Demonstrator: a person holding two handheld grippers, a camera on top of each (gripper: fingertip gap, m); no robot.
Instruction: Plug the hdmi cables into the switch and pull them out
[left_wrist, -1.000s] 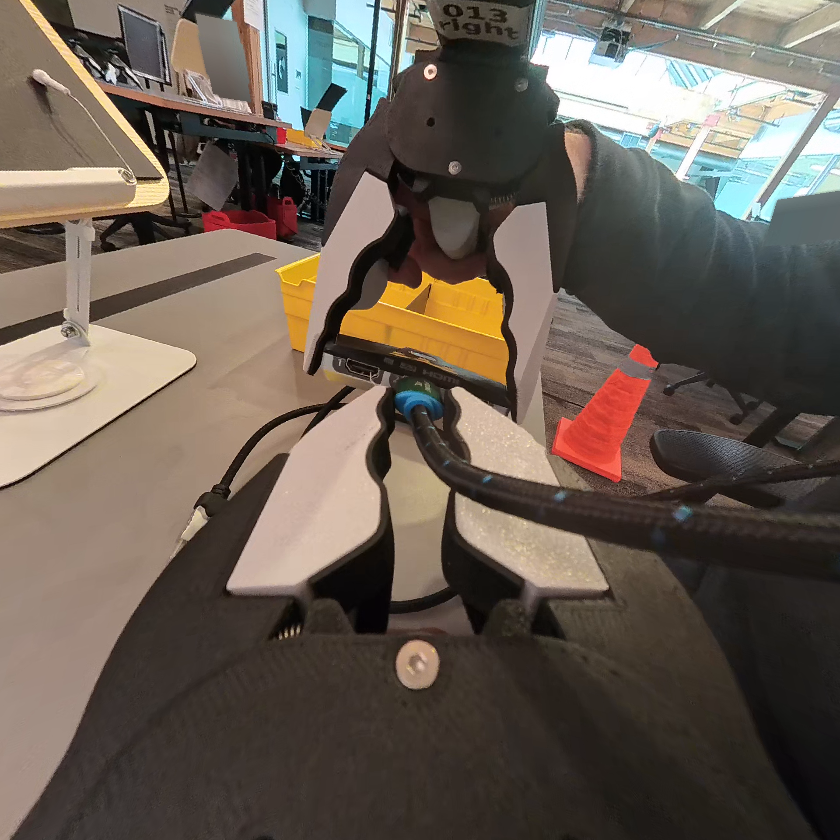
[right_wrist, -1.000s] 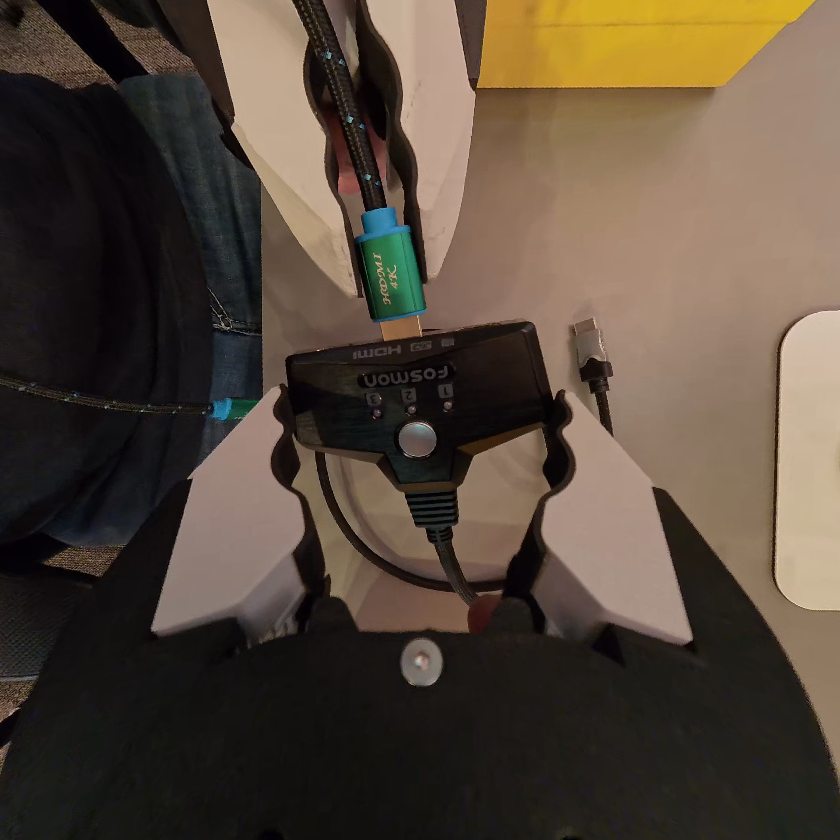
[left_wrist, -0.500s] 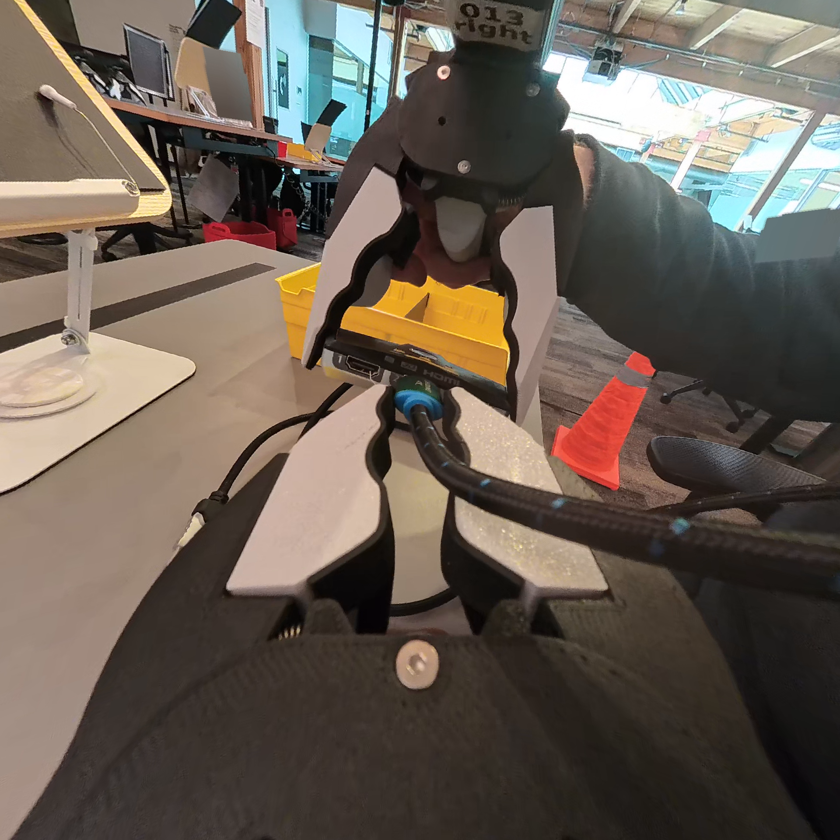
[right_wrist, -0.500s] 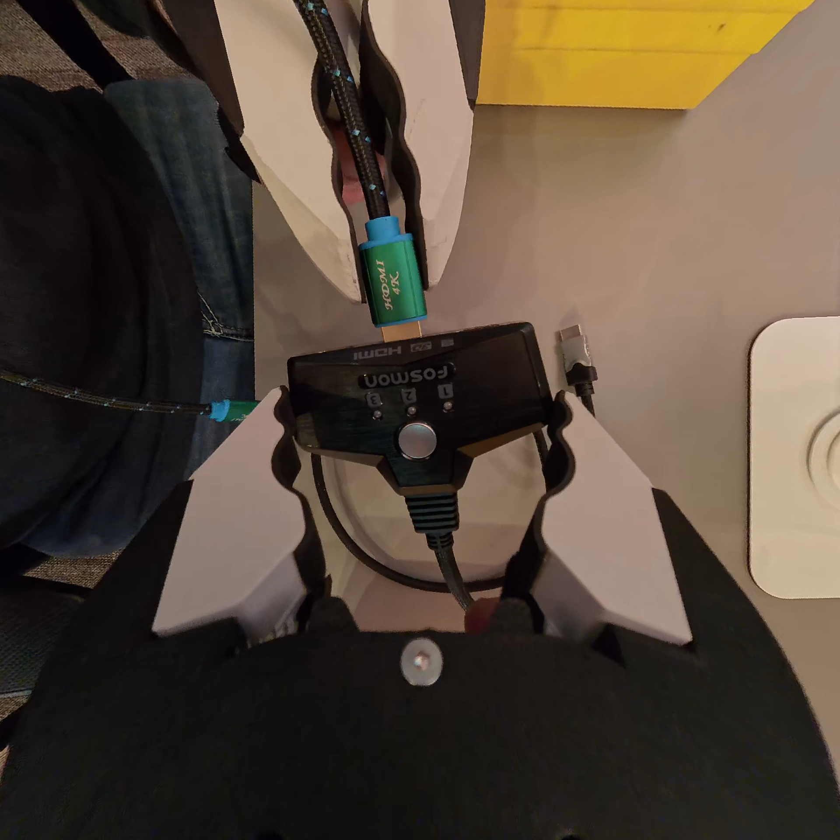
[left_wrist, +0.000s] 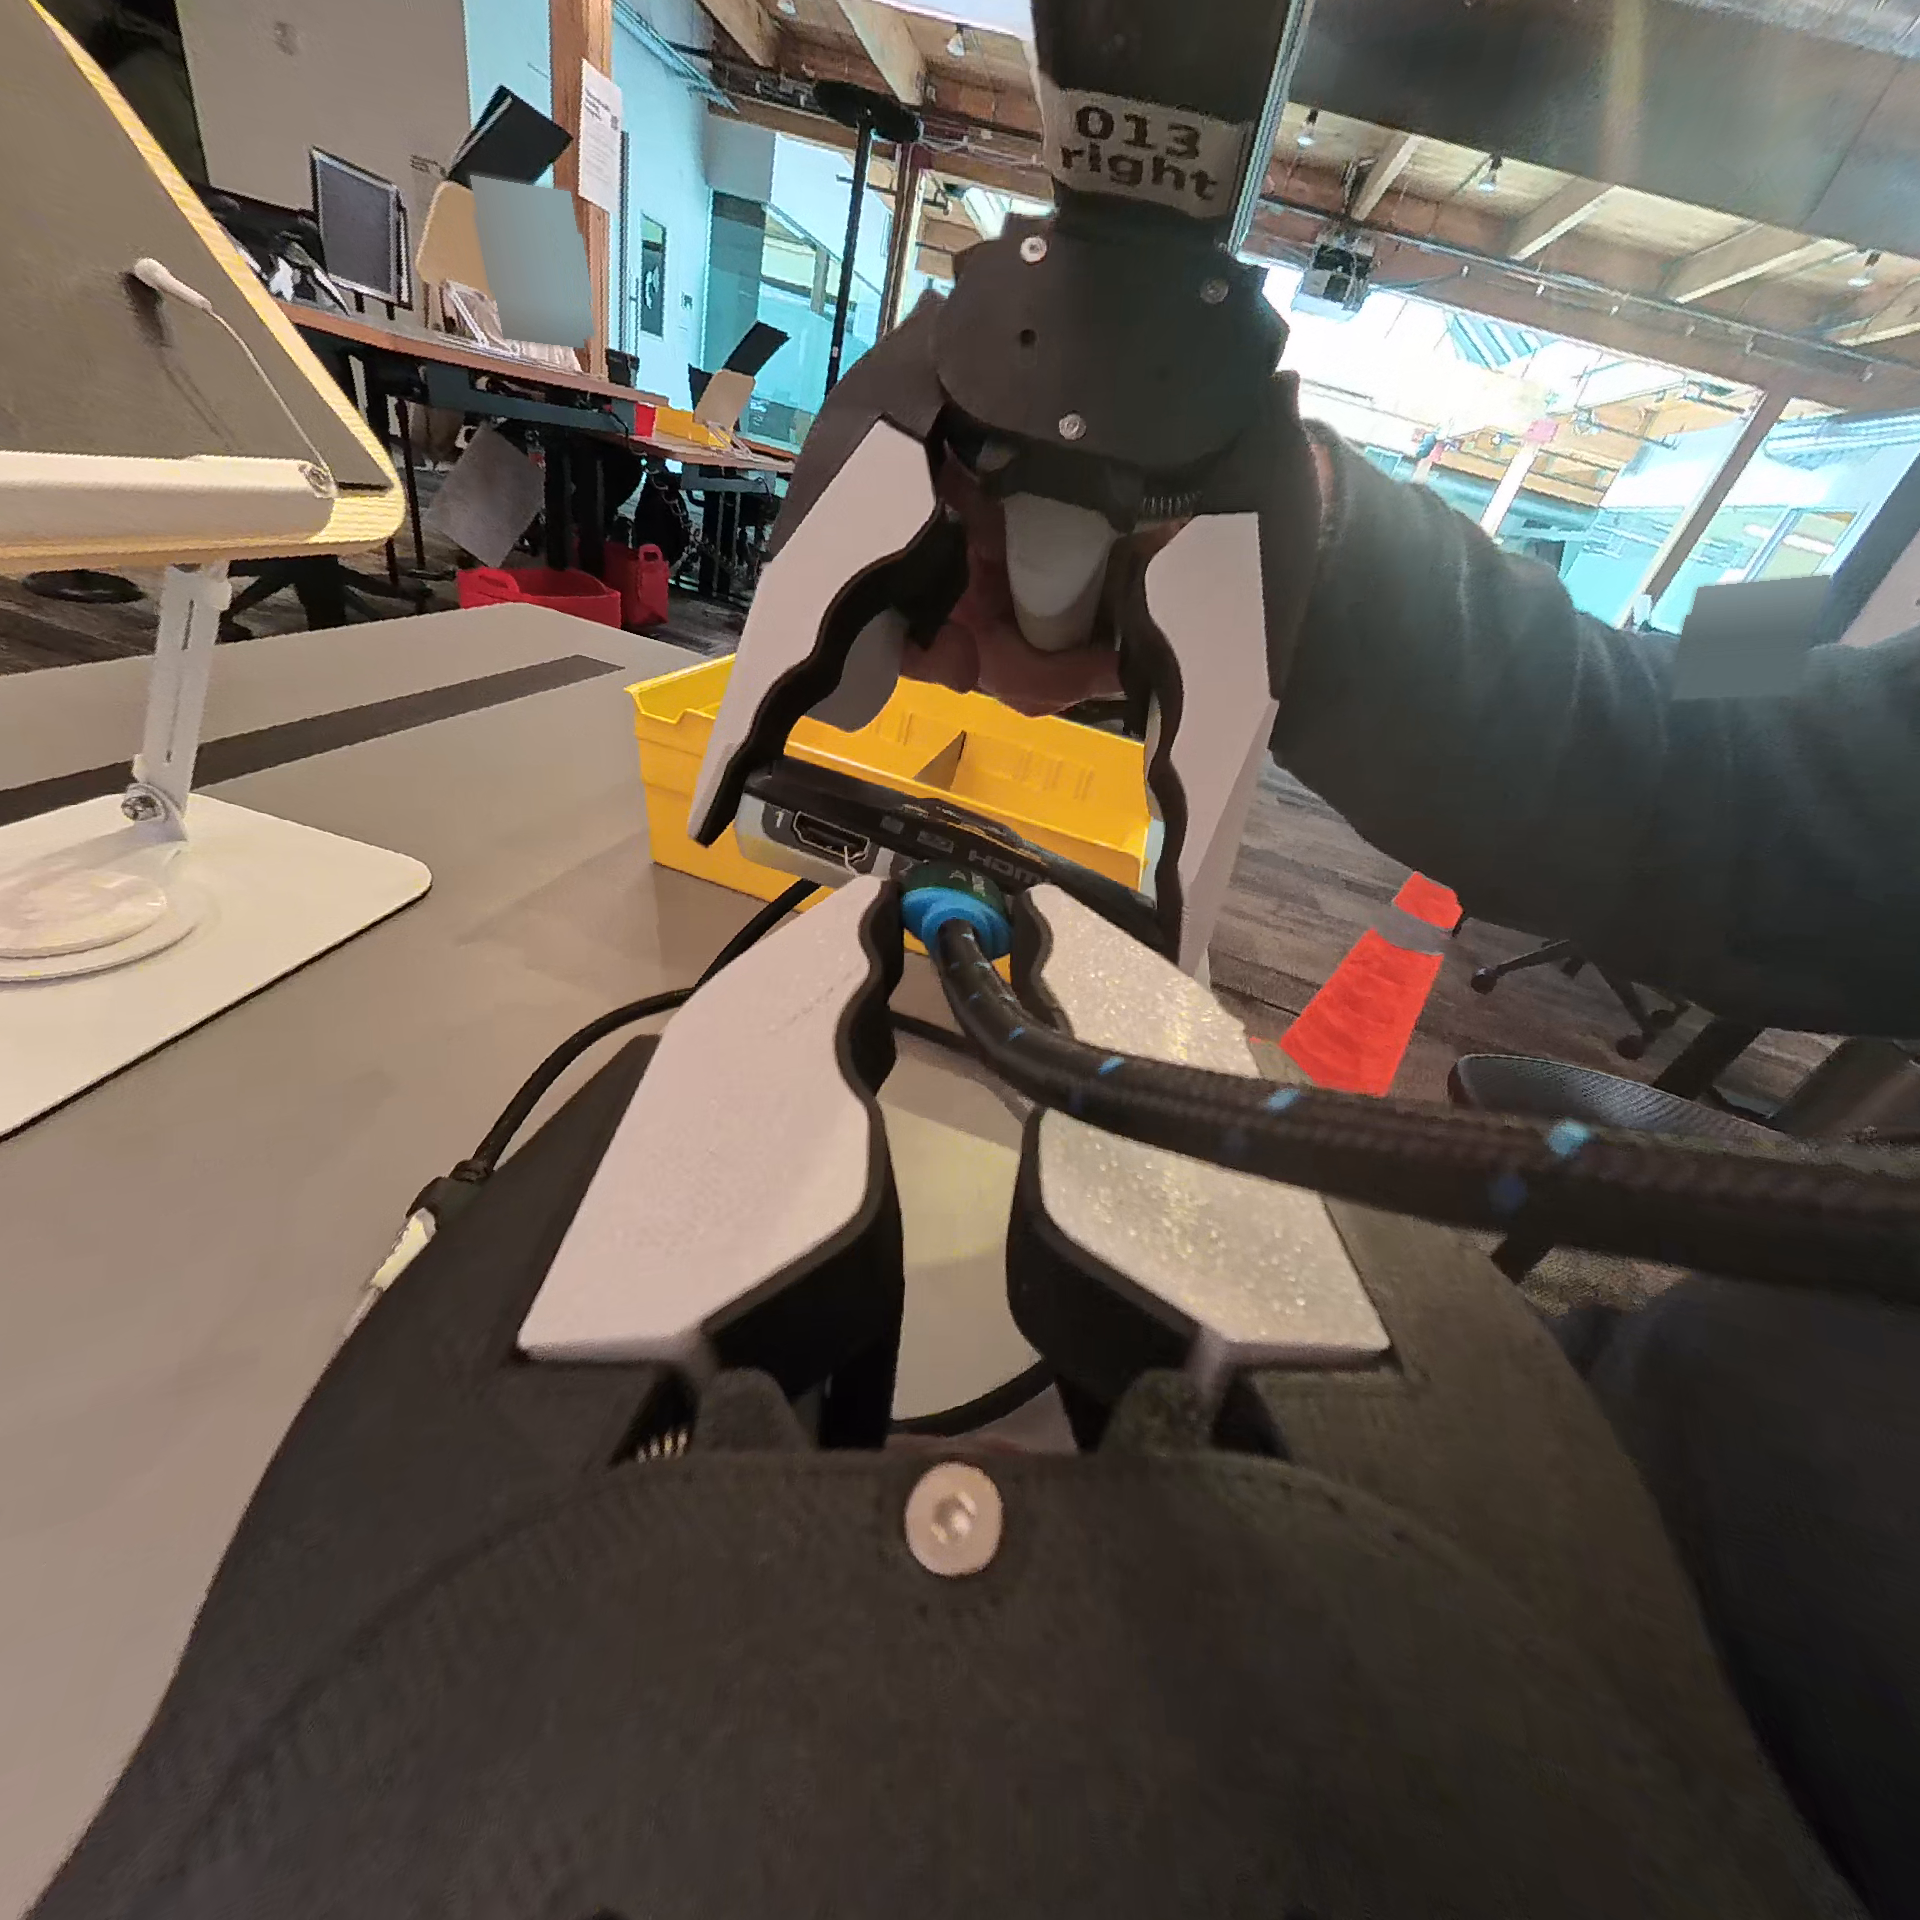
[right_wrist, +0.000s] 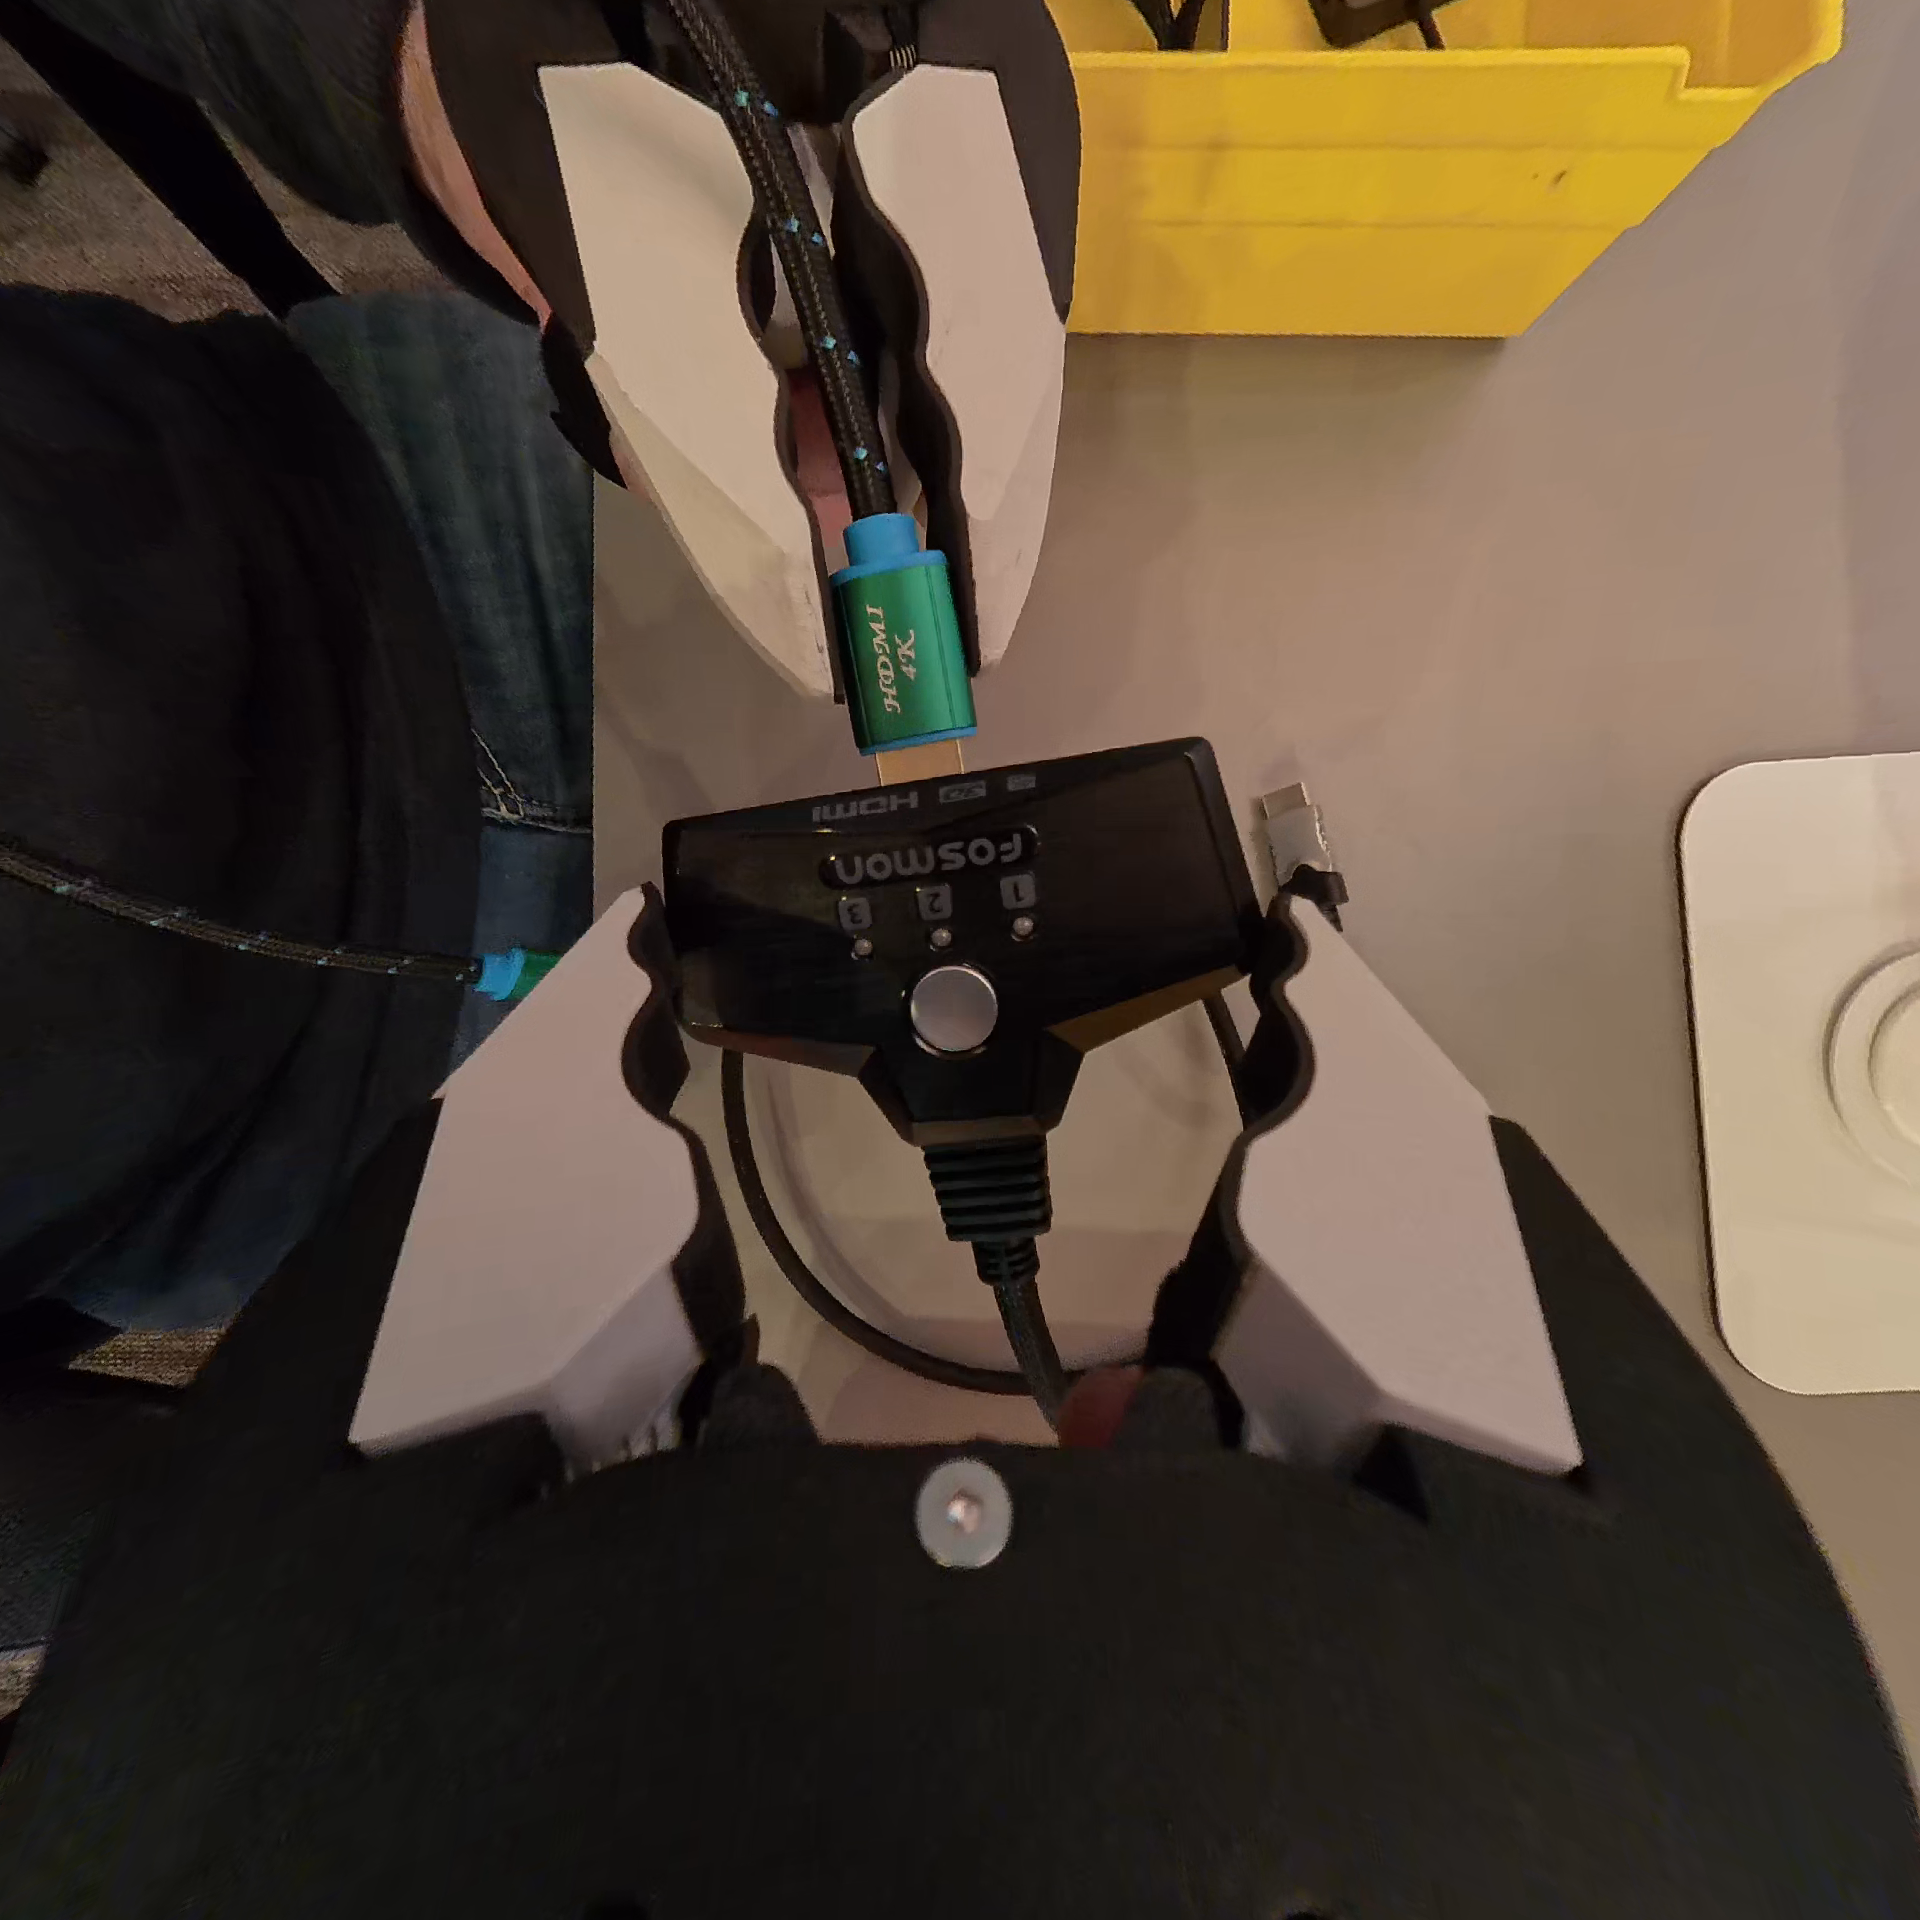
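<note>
My right tongs (right_wrist: 951, 925) grip the black switch (right_wrist: 951, 894) by its sides, above the grey desk (right_wrist: 1455, 623). My left tongs (right_wrist: 894, 665) clamp a green HDMI plug (right_wrist: 902, 655), its gold tip partly in the switch's middle port. A yellow bin (right_wrist: 1351, 177) sits behind.

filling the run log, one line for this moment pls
left tongs: shut on green hdmi plug | right tongs: shut on black switch | plug tip at middle port, gold partly showing | first port empty
</note>
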